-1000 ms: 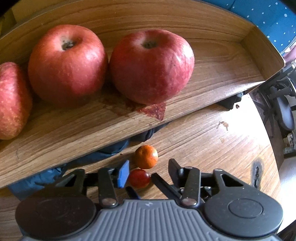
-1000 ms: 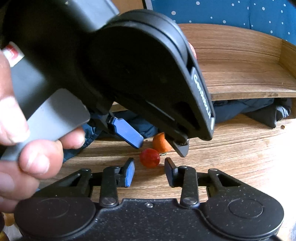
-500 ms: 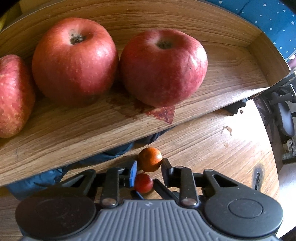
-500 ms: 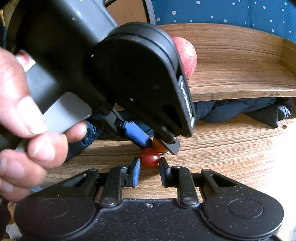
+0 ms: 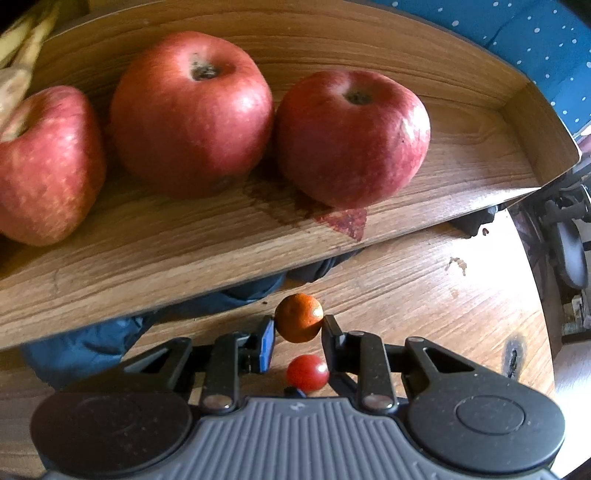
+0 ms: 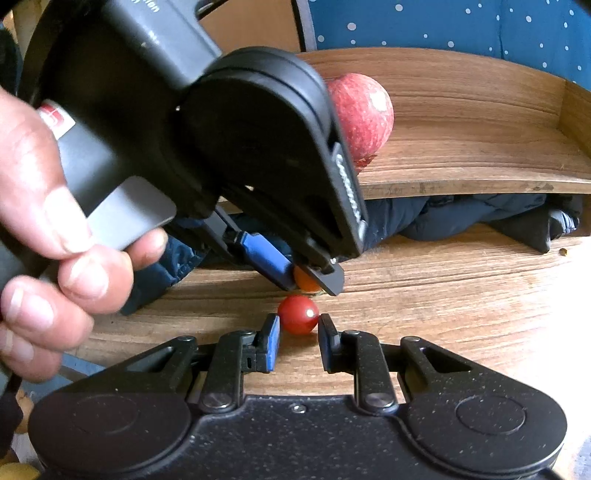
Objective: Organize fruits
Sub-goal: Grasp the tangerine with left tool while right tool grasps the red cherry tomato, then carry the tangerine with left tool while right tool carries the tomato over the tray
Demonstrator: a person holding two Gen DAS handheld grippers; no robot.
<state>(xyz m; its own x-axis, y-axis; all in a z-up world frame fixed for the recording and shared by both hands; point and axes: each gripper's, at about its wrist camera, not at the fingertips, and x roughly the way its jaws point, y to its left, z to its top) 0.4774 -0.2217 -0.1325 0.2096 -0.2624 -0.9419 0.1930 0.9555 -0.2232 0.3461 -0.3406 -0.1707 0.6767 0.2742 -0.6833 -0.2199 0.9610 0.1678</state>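
My left gripper point(image 5: 298, 328) is shut on a small orange fruit point(image 5: 299, 317), held just above the wooden table point(image 5: 424, 295). In the right wrist view the same left gripper point(image 6: 308, 282) pinches the small orange fruit point(image 6: 304, 282) under a person's hand point(image 6: 48, 236). My right gripper point(image 6: 298, 326) is shut on a red cherry tomato point(image 6: 298, 314) that rests on the table; the tomato point(image 5: 307, 372) also shows below the orange fruit. Three red apples point(image 5: 192, 114) point(image 5: 351, 136) point(image 5: 44, 162) sit on a raised wooden tray point(image 5: 221, 243).
Dark blue cloth point(image 6: 461, 218) lies under the tray point(image 6: 480, 162). A blue dotted fabric point(image 6: 461, 26) stands behind it. Pale stalks point(image 5: 18, 62) lie at the tray's far left. The table's round edge point(image 5: 543, 332) runs at the right, with dark chair parts point(image 5: 569, 251) beyond.
Both grippers closed: the left one onto the small orange fruit, the right one onto the cherry tomato. The left gripper then shifted with the orange fruit, away from the tomato.
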